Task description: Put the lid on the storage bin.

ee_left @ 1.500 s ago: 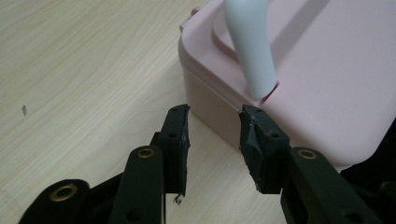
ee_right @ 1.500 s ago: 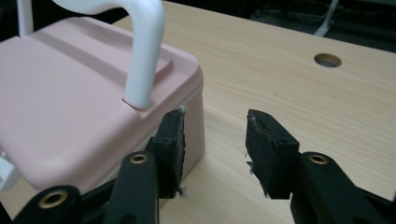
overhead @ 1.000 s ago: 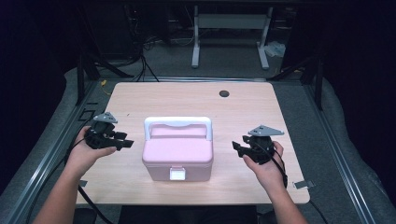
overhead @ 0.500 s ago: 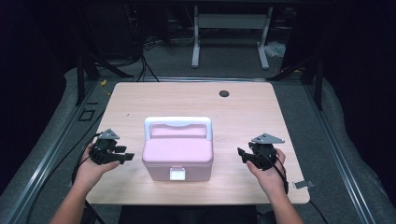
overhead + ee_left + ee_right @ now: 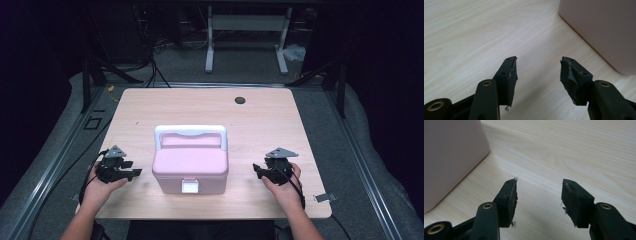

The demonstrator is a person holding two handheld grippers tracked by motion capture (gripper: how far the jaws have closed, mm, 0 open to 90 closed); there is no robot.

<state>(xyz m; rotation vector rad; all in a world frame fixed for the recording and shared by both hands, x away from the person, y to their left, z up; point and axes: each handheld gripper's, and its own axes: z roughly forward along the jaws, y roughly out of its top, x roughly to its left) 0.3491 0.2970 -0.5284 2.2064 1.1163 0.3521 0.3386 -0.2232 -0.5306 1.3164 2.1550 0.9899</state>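
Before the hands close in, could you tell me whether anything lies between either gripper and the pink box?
Nothing visible does. Bare table separates the left gripper and the right gripper from the sides of the pink box. Both grippers' jaws are open and empty, and have just been opening.

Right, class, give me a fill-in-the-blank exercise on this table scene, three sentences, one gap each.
1. The box between the two grippers is coloured ____.
2. The jaws of the left gripper stand apart with ____ between them.
3. The white handle lies along the box's ____ edge, away from the person.

Missing words: pink; nothing; far
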